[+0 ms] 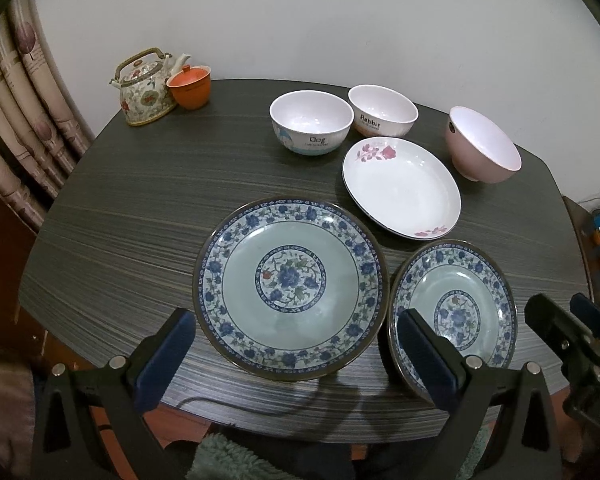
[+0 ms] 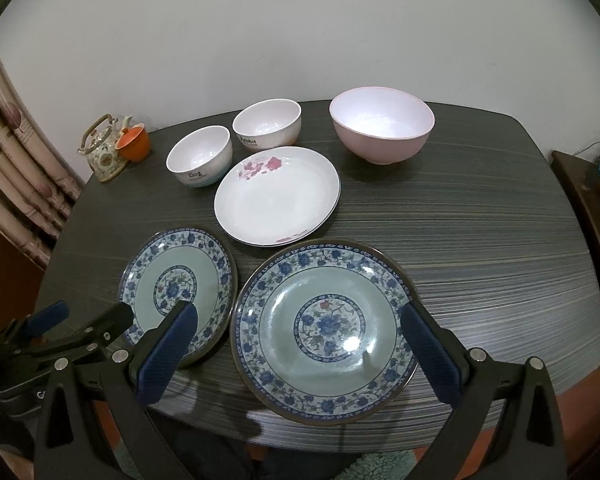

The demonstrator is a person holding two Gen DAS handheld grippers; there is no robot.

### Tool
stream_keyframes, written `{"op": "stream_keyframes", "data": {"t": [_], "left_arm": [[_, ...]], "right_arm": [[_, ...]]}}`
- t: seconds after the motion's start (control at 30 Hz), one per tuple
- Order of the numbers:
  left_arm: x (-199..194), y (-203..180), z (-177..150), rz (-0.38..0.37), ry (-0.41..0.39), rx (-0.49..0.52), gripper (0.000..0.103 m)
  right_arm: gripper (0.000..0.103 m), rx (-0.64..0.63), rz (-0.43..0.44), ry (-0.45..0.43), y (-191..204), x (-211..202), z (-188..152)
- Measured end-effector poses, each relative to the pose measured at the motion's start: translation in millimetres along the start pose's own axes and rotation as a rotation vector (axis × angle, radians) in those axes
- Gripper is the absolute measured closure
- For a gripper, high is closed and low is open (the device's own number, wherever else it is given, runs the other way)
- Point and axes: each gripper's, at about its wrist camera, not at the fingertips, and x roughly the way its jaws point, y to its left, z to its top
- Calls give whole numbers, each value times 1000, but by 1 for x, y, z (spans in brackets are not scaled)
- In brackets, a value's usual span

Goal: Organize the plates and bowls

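1. Left gripper (image 1: 296,354): spread wide, gripping nothing, hovering over the near table edge with the left-hand blue-patterned plate (image 1: 291,286) showing between its blue pads.
2. Right gripper (image 2: 300,354): likewise spread and empty, framing the right-hand blue-patterned plate (image 2: 326,330) (its right finger reaches that plate's rim from this view; contact not clear).
3. Both blue plates: flat on the dark striped table (image 2: 480,240) at the near edge, side by side, rims almost meeting.
4. White rose plate (image 2: 277,195): just behind the two blue ones, lying flat.
5. "Dog" bowl (image 1: 311,122) and "Rabbit" bowl (image 1: 383,111): upright, side by side behind the rose plate.
6. Pink bowl (image 2: 381,124): upright, to the right of the small bowls, standing apart.
7. Far left corner: floral teapot (image 1: 145,88) touching an orange lidded cup (image 1: 189,87).
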Motion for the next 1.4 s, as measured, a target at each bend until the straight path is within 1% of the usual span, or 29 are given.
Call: {"op": "stream_keyframes", "data": {"t": [1.4], "left_arm": [[4, -1, -2, 0, 10, -3, 0]], "right_arm": [[2, 3, 4, 6, 0, 2, -1]]}}
